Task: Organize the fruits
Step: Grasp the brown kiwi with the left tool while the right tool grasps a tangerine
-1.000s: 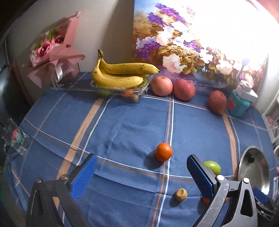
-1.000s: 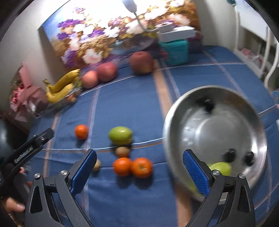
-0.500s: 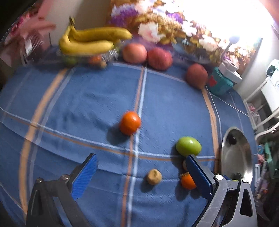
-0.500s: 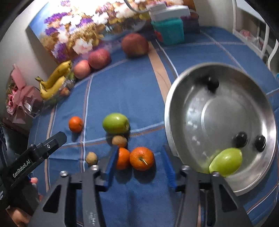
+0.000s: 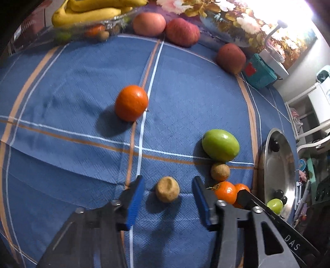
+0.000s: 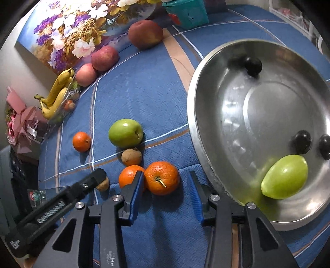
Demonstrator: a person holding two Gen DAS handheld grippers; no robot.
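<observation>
You are working in a home, at a table dressed for everyday living rather than for a lab or shop. A blue checked tablecloth (image 5: pixel 185 99) covers the surface. Against the wall leans a painting of flowers (image 6: pixel 82 31), with a pink wrapped bouquet (image 6: pixel 18 123) beside it. Loose fruit lies about: bananas (image 5: pixel 88 10) on a clear tray, apples (image 5: pixel 181 31) along the back, oranges (image 6: pixel 162 178) in front. A steel bowl (image 6: pixel 206 103) sits on the cloth, and a teal box (image 5: pixel 259 72) stands nearby. At the room's edge you can see white shelving (image 5: pixel 309 127).
</observation>
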